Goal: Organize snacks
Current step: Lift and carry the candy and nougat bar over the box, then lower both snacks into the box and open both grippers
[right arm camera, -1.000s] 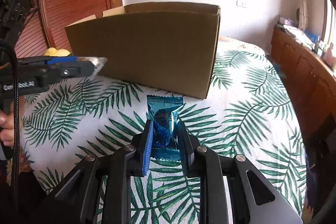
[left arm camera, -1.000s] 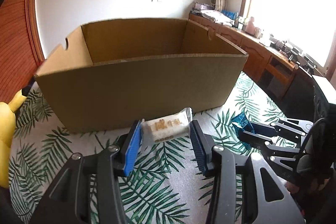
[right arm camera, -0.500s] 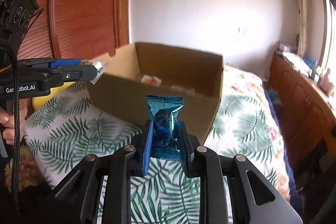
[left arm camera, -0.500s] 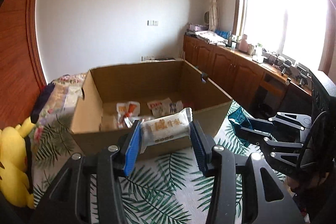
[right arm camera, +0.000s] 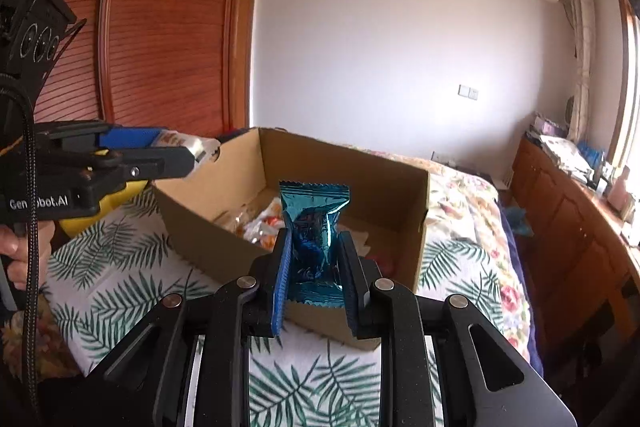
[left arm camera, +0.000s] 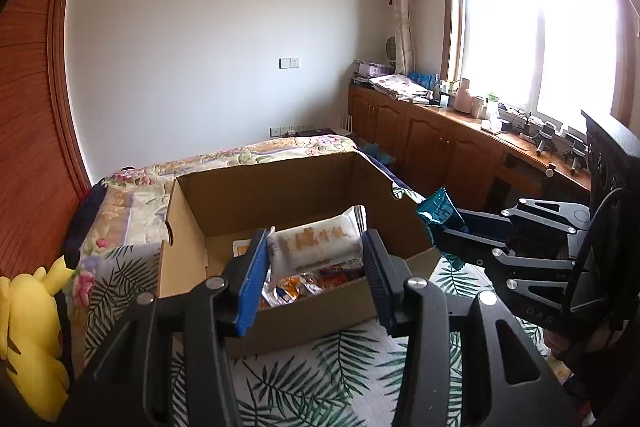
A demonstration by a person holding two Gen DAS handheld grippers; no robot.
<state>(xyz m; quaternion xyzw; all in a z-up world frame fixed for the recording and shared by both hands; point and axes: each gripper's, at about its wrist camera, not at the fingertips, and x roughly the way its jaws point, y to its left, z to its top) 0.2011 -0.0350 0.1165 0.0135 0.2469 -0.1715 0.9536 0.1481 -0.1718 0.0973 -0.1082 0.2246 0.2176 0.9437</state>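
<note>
An open cardboard box stands on the leaf-print bedspread and holds several snack packets. My left gripper is shut on a white snack packet and holds it above the box's near edge. My right gripper is shut on a shiny blue snack packet, held upright above the box's near right side. The right gripper and its blue packet also show at the right in the left wrist view. The left gripper with its white packet shows at the left in the right wrist view.
A yellow plush toy lies at the left of the bed. A wooden cabinet counter with clutter runs under the window on the right. A wooden wardrobe stands behind the box. A floral blanket covers the far bed.
Both grippers have risen well above the bed with their packets and moved toward the box. The box's inside with its packets has come into view.
</note>
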